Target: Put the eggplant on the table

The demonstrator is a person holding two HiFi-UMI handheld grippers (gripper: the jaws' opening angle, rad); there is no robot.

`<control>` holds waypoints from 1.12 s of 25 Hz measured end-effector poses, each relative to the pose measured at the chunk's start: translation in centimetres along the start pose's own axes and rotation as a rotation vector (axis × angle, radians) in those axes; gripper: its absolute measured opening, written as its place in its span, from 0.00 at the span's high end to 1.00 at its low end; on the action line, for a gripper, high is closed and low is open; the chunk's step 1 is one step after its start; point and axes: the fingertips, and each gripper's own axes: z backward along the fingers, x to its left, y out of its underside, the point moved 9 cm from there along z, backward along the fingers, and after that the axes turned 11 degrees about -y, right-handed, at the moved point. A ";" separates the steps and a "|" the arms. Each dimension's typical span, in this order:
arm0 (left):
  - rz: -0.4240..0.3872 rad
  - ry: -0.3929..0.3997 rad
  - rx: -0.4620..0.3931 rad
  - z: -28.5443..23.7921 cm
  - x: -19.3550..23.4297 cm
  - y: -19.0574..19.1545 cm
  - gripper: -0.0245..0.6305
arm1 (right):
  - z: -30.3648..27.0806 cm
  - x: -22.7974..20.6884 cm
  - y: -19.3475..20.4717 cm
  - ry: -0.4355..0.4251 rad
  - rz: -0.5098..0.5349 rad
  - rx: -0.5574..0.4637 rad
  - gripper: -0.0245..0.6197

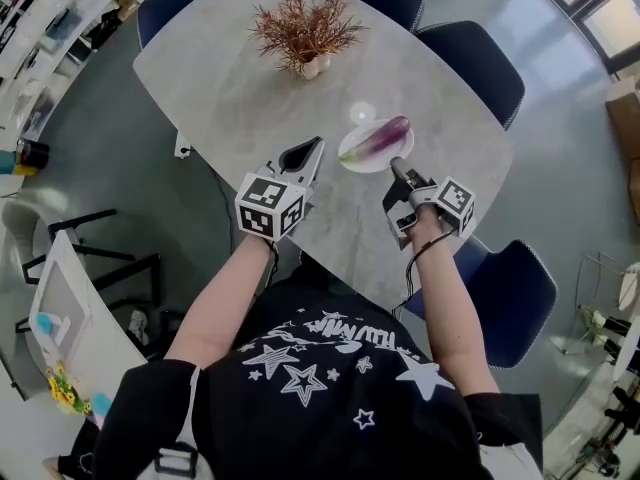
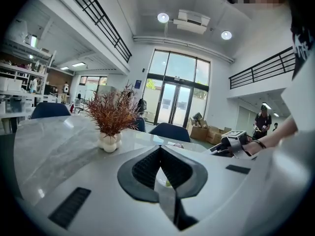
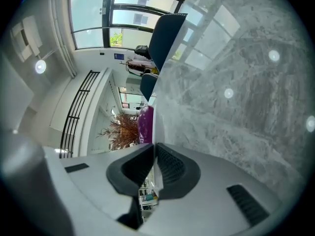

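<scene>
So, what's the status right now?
Right gripper shut on plate rim. Left gripper shut, beside plate. Eggplant lies on plate, not yet on table. Plant stands apart.

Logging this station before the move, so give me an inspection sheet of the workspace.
Surface: grey marbled table.
Job's things: eggplant lies on white plate.
Clutter: dried plant in white vase.
Grippers: left gripper jaws together, nothing between; right gripper jaws shut on the plate's rim.
Cables: black cable loops below right gripper's wrist.
Surroundings: blue chairs round the table; shelving far left.
</scene>
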 end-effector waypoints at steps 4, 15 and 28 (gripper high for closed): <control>-0.010 0.036 0.038 -1.2 1.0 0.8 0.95 | -1.0 -1.4 -0.2 0.045 0.001 -0.015 0.93; -0.001 0.093 0.085 -3.8 2.9 1.9 0.95 | -1.6 -3.4 -0.1 0.175 0.048 -0.032 0.93; 0.009 0.115 0.054 -4.2 3.8 1.8 0.95 | -1.8 -3.5 -0.1 0.322 0.185 0.010 0.93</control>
